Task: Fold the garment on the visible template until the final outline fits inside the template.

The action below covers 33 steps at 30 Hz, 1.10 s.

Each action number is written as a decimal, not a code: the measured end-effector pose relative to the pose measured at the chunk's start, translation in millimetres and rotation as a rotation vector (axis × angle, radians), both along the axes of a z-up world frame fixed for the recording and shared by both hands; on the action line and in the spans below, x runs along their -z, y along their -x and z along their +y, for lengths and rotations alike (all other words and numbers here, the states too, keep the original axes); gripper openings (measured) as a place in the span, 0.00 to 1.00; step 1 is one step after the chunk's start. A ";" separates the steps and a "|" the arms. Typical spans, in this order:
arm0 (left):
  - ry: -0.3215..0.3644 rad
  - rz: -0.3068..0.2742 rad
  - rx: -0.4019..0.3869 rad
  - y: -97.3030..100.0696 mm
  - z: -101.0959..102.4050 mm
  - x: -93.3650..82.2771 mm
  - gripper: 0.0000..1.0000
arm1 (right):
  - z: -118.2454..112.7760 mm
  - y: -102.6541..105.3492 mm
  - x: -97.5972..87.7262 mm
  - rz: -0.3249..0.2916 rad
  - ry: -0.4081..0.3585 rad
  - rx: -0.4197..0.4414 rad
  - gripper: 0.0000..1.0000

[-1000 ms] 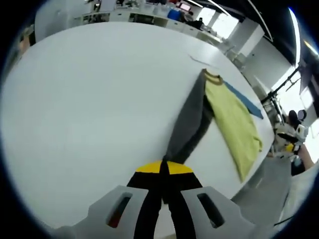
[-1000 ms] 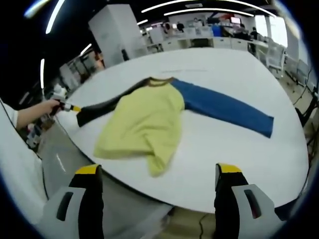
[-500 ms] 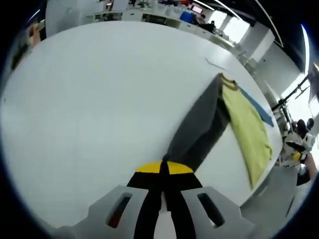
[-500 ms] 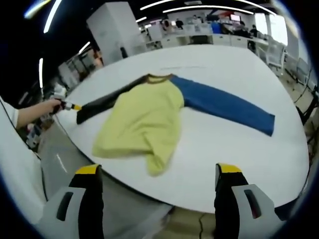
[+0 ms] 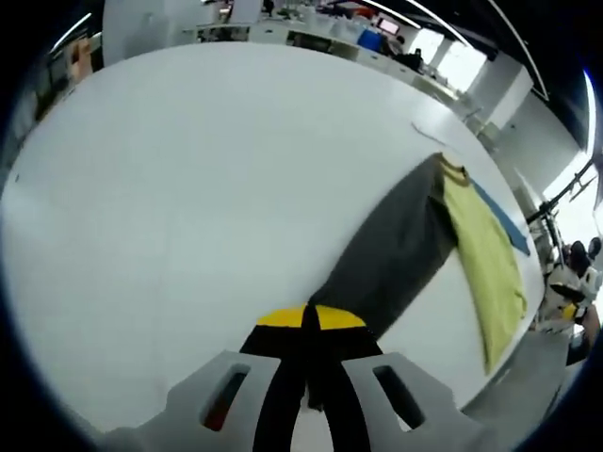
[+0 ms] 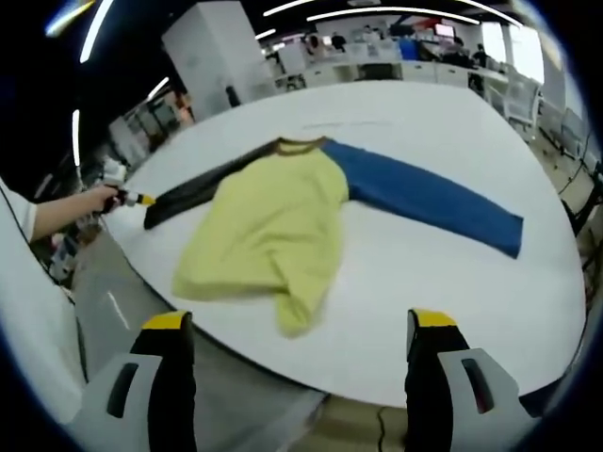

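A long-sleeved shirt lies on the round white table [image 6: 415, 273]: yellow-green body [image 6: 268, 231], blue sleeve [image 6: 424, 198] stretched to the right, dark grey sleeve [image 6: 193, 191] stretched to the left. In the left gripper view the grey sleeve [image 5: 396, 250] runs from my jaws to the yellow body [image 5: 490, 259]. My left gripper [image 5: 309, 325] is shut on the grey sleeve's cuff. It also appears small at the left of the right gripper view as the left gripper [image 6: 132, 199], held by a hand. My right gripper [image 6: 300, 325] stands open over the table's near edge, short of the shirt's crumpled hem [image 6: 297, 315].
The table's wide white top [image 5: 179, 179] spreads to the left of the grey sleeve. A thin pale outline [image 6: 353, 122] is marked on the table beyond the collar. Desks and shelving stand in the background. A grey floor [image 6: 122, 301] lies below the table edge.
My left gripper has drawn the grey sleeve further out, so it lies wider and more spread on the table. The right gripper's view has barely shifted.
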<state>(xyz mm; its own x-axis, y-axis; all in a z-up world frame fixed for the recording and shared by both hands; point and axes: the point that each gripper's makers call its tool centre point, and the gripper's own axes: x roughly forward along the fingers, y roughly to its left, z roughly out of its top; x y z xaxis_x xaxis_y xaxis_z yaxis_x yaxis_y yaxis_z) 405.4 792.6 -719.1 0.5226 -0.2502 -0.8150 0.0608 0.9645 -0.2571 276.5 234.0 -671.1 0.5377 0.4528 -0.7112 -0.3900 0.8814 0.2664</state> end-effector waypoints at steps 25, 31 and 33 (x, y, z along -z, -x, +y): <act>-0.012 0.027 -0.040 -18.3 17.4 20.4 0.00 | 5.7 -8.0 6.0 0.020 -0.004 -0.001 0.93; -0.016 0.033 -0.043 -20.8 18.5 22.8 0.00 | 4.7 -11.1 6.2 0.021 -0.002 0.003 0.93; -0.018 0.036 -0.043 -21.2 18.5 23.6 0.00 | 5.2 -11.3 6.5 0.022 -0.003 0.005 0.93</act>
